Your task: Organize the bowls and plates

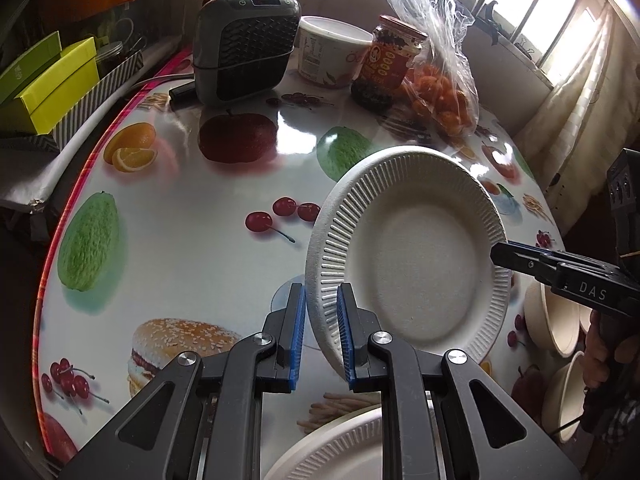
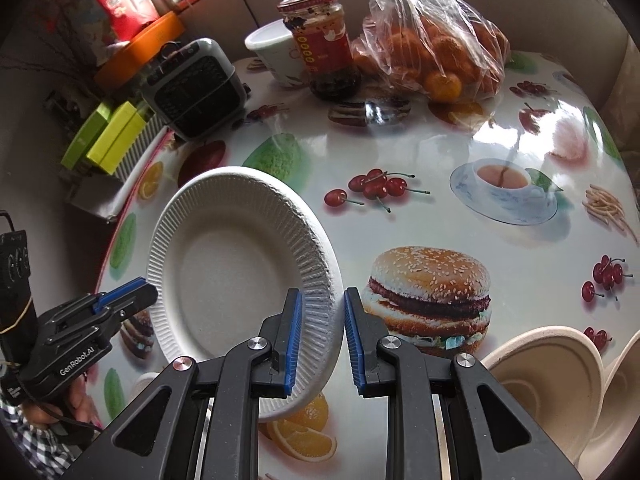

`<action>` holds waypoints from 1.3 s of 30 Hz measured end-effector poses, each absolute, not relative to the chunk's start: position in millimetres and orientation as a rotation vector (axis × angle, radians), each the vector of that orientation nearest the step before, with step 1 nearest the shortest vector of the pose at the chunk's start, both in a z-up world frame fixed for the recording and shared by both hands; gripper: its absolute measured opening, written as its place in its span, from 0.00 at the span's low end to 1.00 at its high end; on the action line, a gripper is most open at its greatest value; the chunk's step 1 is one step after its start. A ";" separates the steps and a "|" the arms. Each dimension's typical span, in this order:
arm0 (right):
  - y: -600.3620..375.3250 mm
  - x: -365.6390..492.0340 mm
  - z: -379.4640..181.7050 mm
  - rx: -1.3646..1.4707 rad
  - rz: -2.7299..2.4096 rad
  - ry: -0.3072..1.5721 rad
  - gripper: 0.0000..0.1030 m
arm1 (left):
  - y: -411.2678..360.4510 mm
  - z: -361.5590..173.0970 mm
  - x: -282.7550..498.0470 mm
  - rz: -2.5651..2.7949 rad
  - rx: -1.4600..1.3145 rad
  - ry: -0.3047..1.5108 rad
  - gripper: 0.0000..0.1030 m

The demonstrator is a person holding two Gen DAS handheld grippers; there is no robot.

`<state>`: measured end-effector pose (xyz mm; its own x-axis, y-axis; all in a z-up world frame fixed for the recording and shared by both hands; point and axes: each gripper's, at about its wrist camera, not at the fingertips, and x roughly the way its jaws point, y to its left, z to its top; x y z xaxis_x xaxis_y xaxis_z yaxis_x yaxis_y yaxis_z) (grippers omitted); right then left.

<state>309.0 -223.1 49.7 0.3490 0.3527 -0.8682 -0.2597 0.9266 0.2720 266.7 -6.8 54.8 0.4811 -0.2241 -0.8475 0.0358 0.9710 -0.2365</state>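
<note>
A white ribbed paper plate [image 1: 416, 256] hangs tilted above the table, held by its rim on both sides; it also shows in the right wrist view [image 2: 236, 264]. My left gripper [image 1: 322, 336] has its blue pads around the plate's near rim. My right gripper [image 2: 320, 336] straddles the opposite rim, with a small gap at its right pad; it shows in the left wrist view [image 1: 504, 254] at the plate's far edge. A second white plate [image 1: 340, 448] lies on the table below my left gripper. Beige bowls [image 2: 548, 376] lie on their sides at the right.
At the back of the fruit-print table [image 1: 192, 208] stand a grey heater [image 1: 244, 44], a white tub [image 1: 332, 52], a red-lidded jar [image 1: 386, 62] and a bag of oranges [image 1: 444, 108]. Yellow-green boxes [image 1: 52, 84] sit off the table's left edge.
</note>
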 end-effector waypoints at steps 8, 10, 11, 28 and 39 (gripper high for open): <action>-225.6 290.3 65.6 0.094 0.408 1.115 0.20 | -8.4 71.7 251.0 -0.160 -0.189 1.024 0.16; -226.2 286.4 69.3 0.095 0.407 1.106 0.20 | -8.4 75.7 246.9 -0.162 -0.191 1.013 0.16; -226.4 285.1 71.0 0.094 0.408 1.102 0.20 | -8.3 77.6 245.2 -0.162 -0.189 1.008 0.16; -231.7 264.4 89.5 0.096 0.400 1.047 0.20 | -13.5 95.5 231.6 -0.162 -0.180 0.953 0.16; -234.6 249.4 89.4 0.096 0.407 1.059 0.20 | -13.1 101.2 216.2 -0.181 -0.177 0.950 0.16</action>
<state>249.4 -234.6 89.4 0.4234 0.3701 -0.8269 -0.2789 0.9217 0.2697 216.2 -13.1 101.2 0.5690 -0.2305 -0.7893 0.0755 0.9705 -0.2290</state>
